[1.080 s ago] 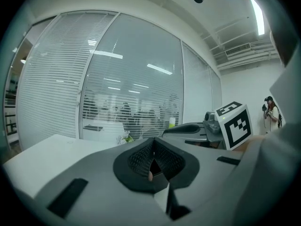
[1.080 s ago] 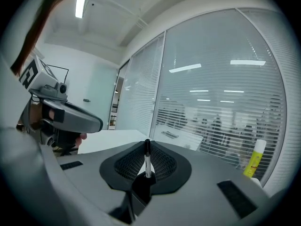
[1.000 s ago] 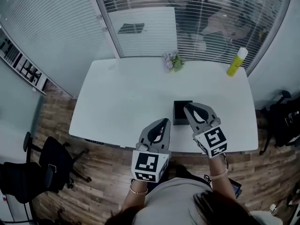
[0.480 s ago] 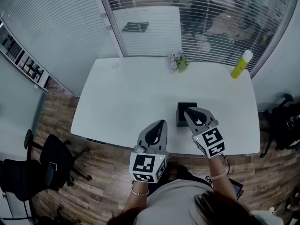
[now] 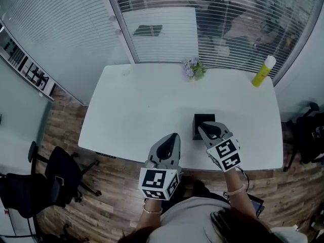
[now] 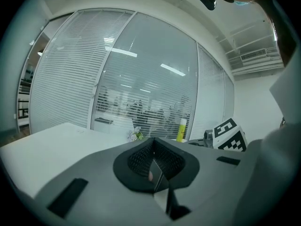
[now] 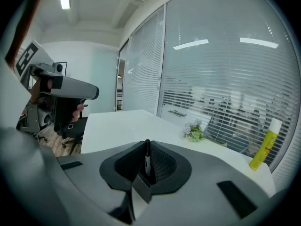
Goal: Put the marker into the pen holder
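The right gripper (image 5: 202, 127), jaws clamped on the marker (image 7: 147, 155), still hovers over the black holder (image 5: 202, 119) near the tabletop (image 5: 136, 105) edge, drop apparently pending; the left gripper (image 5: 175, 135) stays closed and empty.

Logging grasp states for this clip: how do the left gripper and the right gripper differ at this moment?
The right gripper is shut on a dark marker standing upright between its jaws; the left gripper is shut on nothing. In the head view, the right gripper's tip is at the black pen holder on the white table; the left gripper sits apart, to the holder's left. Both are grey and point away from the person.
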Available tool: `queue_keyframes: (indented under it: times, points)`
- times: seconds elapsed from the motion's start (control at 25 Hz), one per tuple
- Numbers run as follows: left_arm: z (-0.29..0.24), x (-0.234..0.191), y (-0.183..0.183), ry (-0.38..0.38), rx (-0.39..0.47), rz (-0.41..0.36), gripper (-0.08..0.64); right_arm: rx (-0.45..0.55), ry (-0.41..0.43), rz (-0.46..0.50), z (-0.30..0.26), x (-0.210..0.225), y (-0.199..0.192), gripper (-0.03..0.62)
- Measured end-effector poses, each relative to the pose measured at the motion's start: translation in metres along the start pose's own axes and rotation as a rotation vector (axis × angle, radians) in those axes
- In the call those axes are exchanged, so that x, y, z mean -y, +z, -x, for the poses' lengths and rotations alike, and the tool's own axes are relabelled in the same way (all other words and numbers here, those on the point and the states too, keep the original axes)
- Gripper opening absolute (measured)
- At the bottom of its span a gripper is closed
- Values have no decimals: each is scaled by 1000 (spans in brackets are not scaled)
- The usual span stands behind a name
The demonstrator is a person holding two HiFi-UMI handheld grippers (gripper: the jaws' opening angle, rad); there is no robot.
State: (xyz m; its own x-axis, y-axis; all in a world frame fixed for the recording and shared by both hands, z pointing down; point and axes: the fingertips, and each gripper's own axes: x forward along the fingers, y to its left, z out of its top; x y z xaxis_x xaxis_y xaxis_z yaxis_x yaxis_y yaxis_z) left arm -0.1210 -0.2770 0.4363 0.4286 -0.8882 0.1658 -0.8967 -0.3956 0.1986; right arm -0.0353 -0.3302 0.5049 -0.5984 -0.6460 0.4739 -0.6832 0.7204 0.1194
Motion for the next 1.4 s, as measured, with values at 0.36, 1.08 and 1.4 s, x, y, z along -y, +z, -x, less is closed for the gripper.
queue_keyframes:
  times: [0.36, 1.08, 1.4]
  points:
    - [-6, -1, -4, -11, -13, 4, 20, -77, 21, 26, -12, -5, -22, 61]
    - [-8, 16, -19, -49, -61, 20, 20, -54, 55, -46, -16, -12, -27, 63]
    - [-9, 28, -20, -70, -69, 25, 20, -44, 77, -49, -14, -15, -21, 94]
